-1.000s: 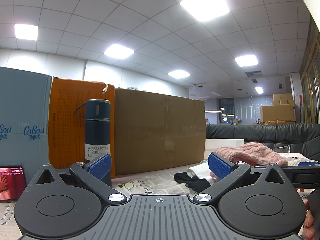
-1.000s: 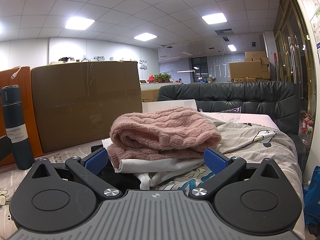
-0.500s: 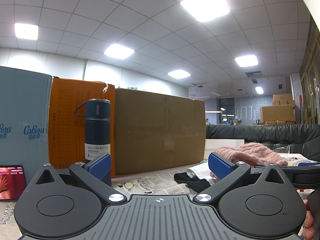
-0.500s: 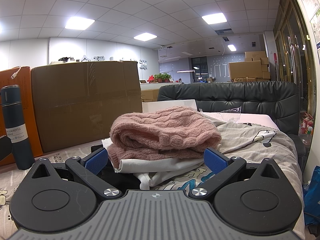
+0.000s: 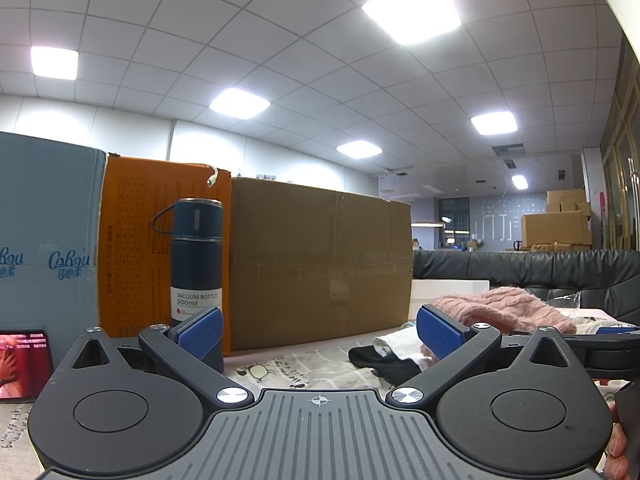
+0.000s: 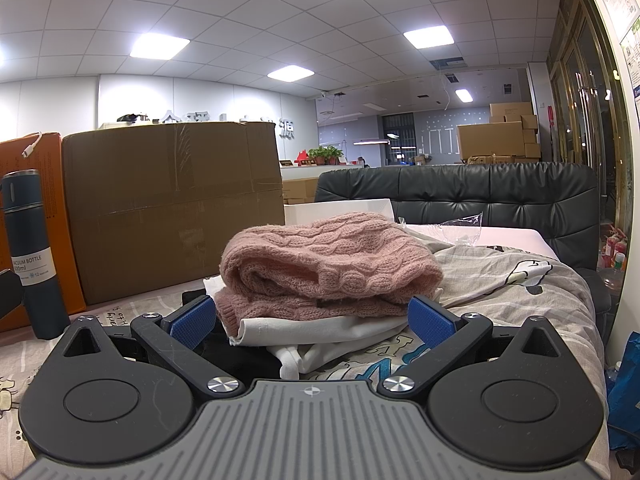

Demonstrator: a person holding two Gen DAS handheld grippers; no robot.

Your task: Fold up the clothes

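Knitwear tops the pile: a soft pink sweater [image 6: 328, 264] lies folded on a white garment [image 6: 320, 330] at twelve o'clock, just beyond the right gripper [image 6: 310, 322], whose jaws stand apart and empty. The left gripper [image 5: 318, 330], likewise spread, faces a vacuum bottle [image 5: 195, 272] at eleven o'clock. The sweater looks light and floppy, best pinched at a hem edge.

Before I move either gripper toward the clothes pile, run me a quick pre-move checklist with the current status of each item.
1. Left gripper open, holding nothing: ok.
2. Right gripper open, holding nothing: ok.
3. Pink knit sweater on top of the pile, facing the right gripper: ok.
4. White garment underneath reachable separately: cannot tell.
5. Vacuum bottle upright, off to the side of the clothes: ok.
6. Black garment extent under the pile: cannot tell.
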